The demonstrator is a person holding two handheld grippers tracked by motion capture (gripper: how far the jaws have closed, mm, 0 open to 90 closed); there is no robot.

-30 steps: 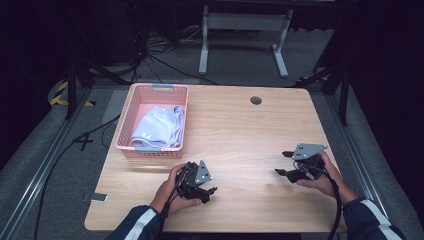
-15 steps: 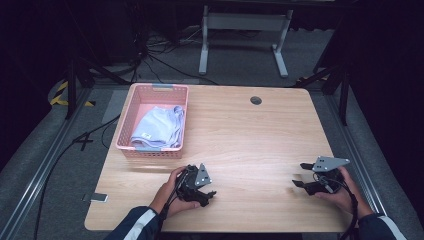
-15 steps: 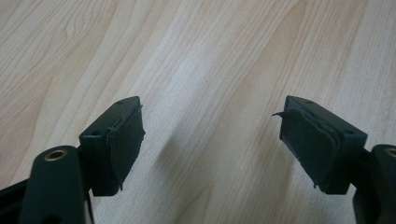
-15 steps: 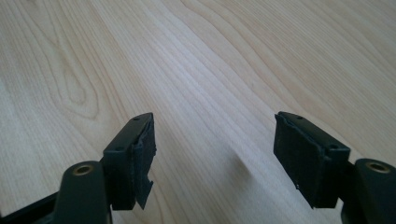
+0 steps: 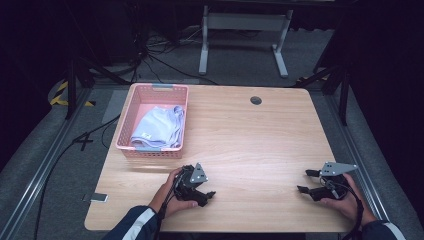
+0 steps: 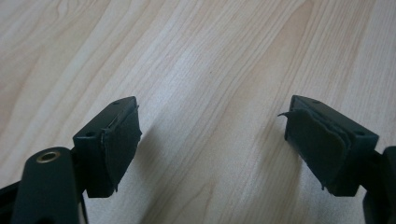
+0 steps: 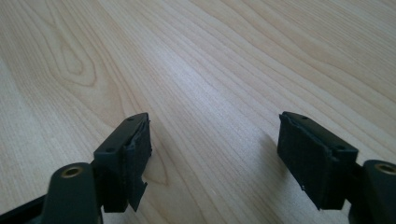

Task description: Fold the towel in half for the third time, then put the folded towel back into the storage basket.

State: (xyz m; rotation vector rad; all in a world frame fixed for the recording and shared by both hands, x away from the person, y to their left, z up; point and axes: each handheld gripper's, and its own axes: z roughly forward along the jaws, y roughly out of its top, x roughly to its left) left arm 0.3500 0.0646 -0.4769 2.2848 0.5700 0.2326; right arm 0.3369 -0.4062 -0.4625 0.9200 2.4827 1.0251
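**On the near edge, both grippers empty, cloth already in basket**

On the table's (image 5: pixel 250 135) near edge both grippers sit low and well apart. Left gripper (image 5: pixel 204 196) is at the near left, just in front of the pink basket (image 5: pixel 129 125); right gripper (image 5: pixel 303 181) is at the near right corner. Both point across bare wood toward the middle.

Progress, as a judgement: the light grey-blue cloth (image 5: pixel 157 127) lies bunched inside the basket, fully within its walls, nothing hanging over the rim. Nothing else loose lies on the tabletop. So the putting-away looks done, and what is left looks like no more than parking the hands. No further item waits in reach.

Jaws: both pairs have just been opening and stand wide, nothing between them. In the left gripper view the left gripper (image 6: pixel 212 142) has plain wood grain between its pads (image 6: pixel 122 140). Same in the right gripper view for the right gripper (image 7: pixel 215 156), whose pads (image 7: pixel 301 154) are clear of any object.

View differences:
- High view gives the layout: basket, cloth, the table's cable hole (image 5: pixel 256 100), both hands, and the floor.
- Gripper views give close pad detail instead: worn, frayed edges on the pad lining, and the tips low over the wood; whether they touch it I cannot tell.
- Basket and cloth sit behind the left gripper's line of sight.
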